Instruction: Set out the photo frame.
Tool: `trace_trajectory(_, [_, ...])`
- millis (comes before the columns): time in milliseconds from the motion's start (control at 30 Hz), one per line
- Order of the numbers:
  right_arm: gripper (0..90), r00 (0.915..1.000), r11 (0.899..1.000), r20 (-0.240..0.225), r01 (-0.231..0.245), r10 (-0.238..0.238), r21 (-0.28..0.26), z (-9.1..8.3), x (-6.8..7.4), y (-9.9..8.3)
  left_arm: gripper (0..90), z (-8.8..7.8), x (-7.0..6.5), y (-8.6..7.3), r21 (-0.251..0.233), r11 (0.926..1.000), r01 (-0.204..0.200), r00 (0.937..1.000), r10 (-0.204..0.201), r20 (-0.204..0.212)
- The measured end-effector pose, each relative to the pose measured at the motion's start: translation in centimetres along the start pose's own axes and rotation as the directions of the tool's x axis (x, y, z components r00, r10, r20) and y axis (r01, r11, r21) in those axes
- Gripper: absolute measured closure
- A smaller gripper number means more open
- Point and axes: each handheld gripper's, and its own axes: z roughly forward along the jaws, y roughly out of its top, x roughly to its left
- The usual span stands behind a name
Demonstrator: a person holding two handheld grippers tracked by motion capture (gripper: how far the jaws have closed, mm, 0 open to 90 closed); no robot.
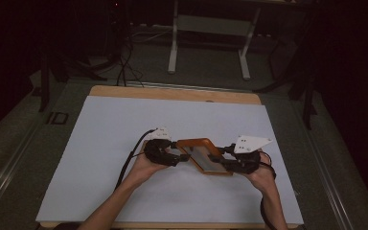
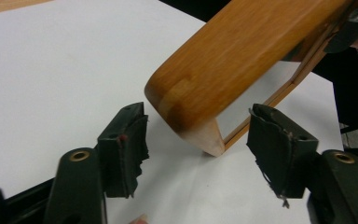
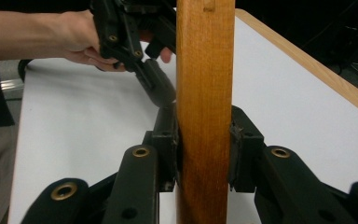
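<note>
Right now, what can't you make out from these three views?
- Wooden frame, high view: dim and small; what its centre panel is made of cannot be told.
- Right gripper view: the frame runs off the top and bottom edges and blocks the table behind it.
- Left gripper view: the frame's far end is cut off at the top right; the right gripper there is only a dark sliver.
- Left gripper: jaws apart, beside the corner.

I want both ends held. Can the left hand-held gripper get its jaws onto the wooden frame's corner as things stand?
Probably yes. The left hand-held gripper is open, and the wooden frame has its corner between the jaws with nothing in between.
</note>
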Motion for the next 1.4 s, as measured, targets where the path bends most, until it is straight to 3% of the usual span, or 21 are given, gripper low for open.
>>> trace_trajectory(233, [69.1,0.9996,1.0,-0.024,0.016,-0.017,-0.008,-0.3,0.2,-0.3,38.9,1.0,-0.3,0.0,0.007,0.9997,-0.022,0.9995,0.022,0.024])
trace_trajectory(333, [69.1,0.9994,1.0,-0.031,0.017,-0.017,-0.021,-0.3,0.1,-0.4,45.8,1.2,-0.6,0.0,0.011,0.9988,-0.047,0.9984,0.047,0.032])
trace_trajectory(533, [68.8,0.9999,1.0,-0.01,0.0,0.0,-0.011,-0.3,-0.1,-0.3,51.6,0.9,-0.9,0.2,0.04,0.9977,-0.055,0.9984,0.055,-0.011])
trace_trajectory(600, [68.9,1.0,1.0,0.001,-0.005,0.005,0.003,-0.3,-0.1,-0.2,57.7,0.6,-0.8,0.2,0.051,0.9973,-0.053,0.9973,0.056,-0.048])
trace_trajectory(633, [68.7,0.9998,1.0,0.017,-0.012,0.012,0.008,-0.4,-0.1,-0.1,63.3,0.5,-0.7,0.2,0.047,0.9977,-0.048,0.9977,0.05,-0.047])
trace_trajectory(700, [68.7,0.9996,1.0,0.025,-0.015,0.015,0.01,-0.4,-0.2,-0.1,64.6,0.4,-0.6,0.2,0.048,0.9979,-0.043,0.9983,0.045,-0.036])
trace_trajectory(767, [68.9,0.9998,1.0,0.014,-0.014,0.014,0.008,-0.6,-0.2,-0.3,64.6,0.4,-0.8,0.3,0.049,0.9969,-0.061,0.9974,0.063,-0.036])
trace_trajectory(833, [69.0,0.9999,1.0,0.008,-0.01,0.01,0.008,-0.6,-0.1,-0.3,62.3,0.4,-0.6,0.3,0.03,0.9987,-0.041,0.9991,0.042,-0.01])
trace_trajectory(1000, [69.1,0.9993,1.0,-0.024,0.028,-0.028,0.005,-0.4,0.2,-0.2,42.3,0.7,-0.5,0.3,0.007,0.9998,-0.02,0.9994,0.02,0.029])
trace_trajectory(1067, [69.1,0.9982,0.999,-0.033,0.05,-0.05,0.008,-0.3,0.3,0.0,39.3,0.8,-0.6,0.2,-0.012,0.9998,-0.017,0.9983,0.017,0.056])
trace_trajectory(1133, [69.1,0.9977,0.998,-0.037,0.058,-0.058,0.01,-0.2,0.4,0.0,39.0,0.9,-0.9,0.2,-0.026,0.9993,-0.027,0.9971,0.029,0.07])
trace_trajectory(1200, [69.0,0.9966,0.997,-0.044,0.071,-0.07,0.01,-0.2,0.5,0.1,38.7,1.1,-1.2,0.3,-0.028,0.9989,-0.038,0.9975,0.04,0.058])
trace_trajectory(1300, [68.6,0.9973,0.998,-0.042,0.06,-0.059,0.011,-0.3,0.3,0.0,42.3,1.1,-1.2,0.2,-0.037,0.9985,-0.04,0.9976,0.042,0.055])
trace_trajectory(1400, [66.6,0.9996,0.999,-0.011,0.027,-0.027,0.023,-0.8,-0.2,-0.3,48.7,0.9,-2.1,0.4,-0.036,0.9964,-0.077,0.9966,0.078,0.028])
